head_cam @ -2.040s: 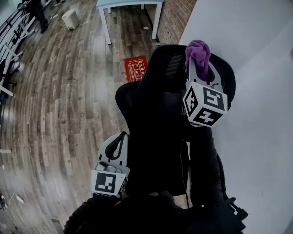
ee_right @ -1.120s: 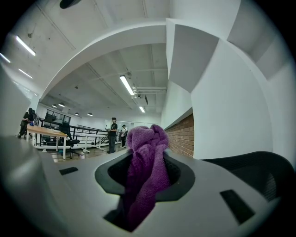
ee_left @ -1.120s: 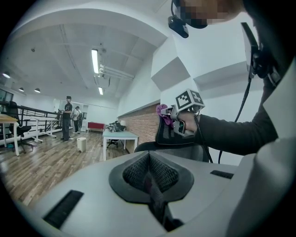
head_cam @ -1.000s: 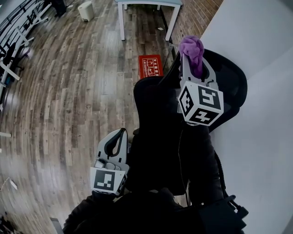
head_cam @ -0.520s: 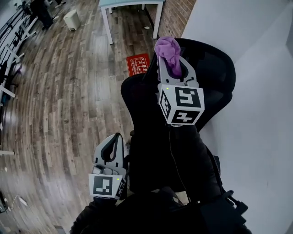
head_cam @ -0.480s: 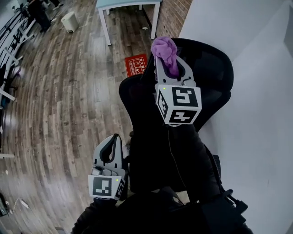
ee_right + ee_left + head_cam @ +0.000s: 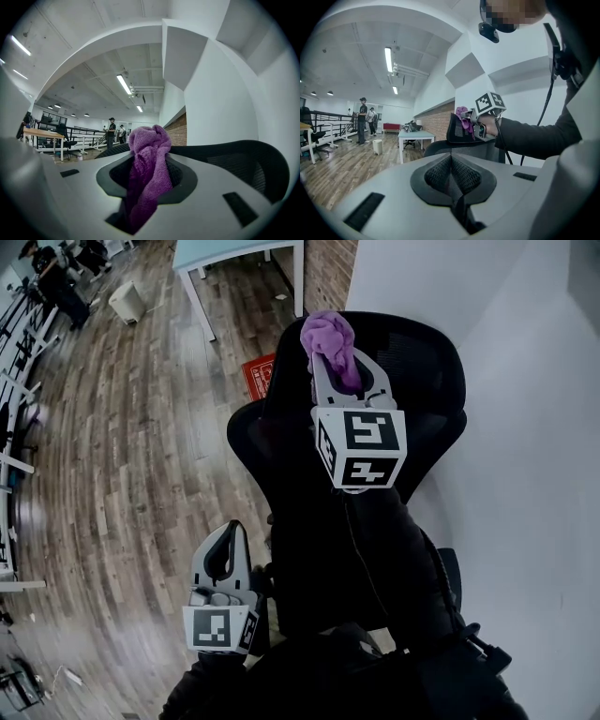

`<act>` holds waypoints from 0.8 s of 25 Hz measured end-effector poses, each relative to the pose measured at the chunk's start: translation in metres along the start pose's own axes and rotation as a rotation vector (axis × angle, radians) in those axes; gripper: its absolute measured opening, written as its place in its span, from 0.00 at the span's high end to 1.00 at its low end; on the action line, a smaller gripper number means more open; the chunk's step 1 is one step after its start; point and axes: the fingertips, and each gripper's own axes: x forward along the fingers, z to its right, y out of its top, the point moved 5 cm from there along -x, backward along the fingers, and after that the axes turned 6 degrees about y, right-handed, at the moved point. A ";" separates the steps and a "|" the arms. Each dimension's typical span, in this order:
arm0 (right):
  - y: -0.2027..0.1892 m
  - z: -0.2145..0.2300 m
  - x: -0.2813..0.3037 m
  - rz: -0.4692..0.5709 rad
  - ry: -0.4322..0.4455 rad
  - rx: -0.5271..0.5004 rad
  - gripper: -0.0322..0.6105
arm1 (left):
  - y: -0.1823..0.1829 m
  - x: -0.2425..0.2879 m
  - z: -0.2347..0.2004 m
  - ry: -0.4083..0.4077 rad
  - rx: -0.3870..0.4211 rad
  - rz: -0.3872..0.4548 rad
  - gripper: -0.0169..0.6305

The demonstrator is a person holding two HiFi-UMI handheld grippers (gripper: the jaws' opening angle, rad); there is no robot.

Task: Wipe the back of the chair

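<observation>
1. The purple cloth (image 7: 328,334) is seen at the upper centre of the head view, pinched between the jaws of the right gripper (image 7: 330,360) and bunched up above their tips.
2. The cloth is held at the top edge of the black mesh chair back (image 7: 417,362); whether the two touch cannot be told.
3. The left gripper (image 7: 228,532) is held low, left of centre in the head view, beside the chair's lower part. Its jaws are pressed together with nothing between them.
4. The chair is set close to a white wall (image 7: 525,427) at the right. A wood floor (image 7: 122,474) fills the left, with a red mat (image 7: 255,376) and a table (image 7: 234,251) beyond the chair.
</observation>
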 end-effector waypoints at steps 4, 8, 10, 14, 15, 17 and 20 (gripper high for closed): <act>-0.007 0.028 -0.008 -0.010 -0.044 0.003 0.78 | -0.002 0.010 0.015 -0.026 0.015 -0.007 0.96; -0.006 0.054 -0.021 -0.014 -0.087 0.013 0.78 | 0.003 0.017 0.030 -0.063 0.029 -0.010 0.96; -0.005 0.067 -0.029 -0.015 -0.109 0.018 0.78 | 0.005 0.020 0.039 -0.081 0.037 -0.014 0.96; -0.007 0.092 -0.045 -0.013 -0.157 0.016 0.77 | 0.003 0.027 0.055 -0.115 0.054 -0.022 0.96; -0.006 0.098 -0.048 -0.012 -0.169 0.016 0.78 | 0.003 0.029 0.059 -0.125 0.058 -0.023 0.96; -0.005 0.108 -0.055 -0.009 -0.190 0.015 0.77 | 0.003 0.032 0.066 -0.142 0.065 -0.026 0.96; -0.003 0.120 -0.066 -0.006 -0.221 0.013 0.77 | 0.004 0.034 0.073 -0.163 0.072 -0.026 0.96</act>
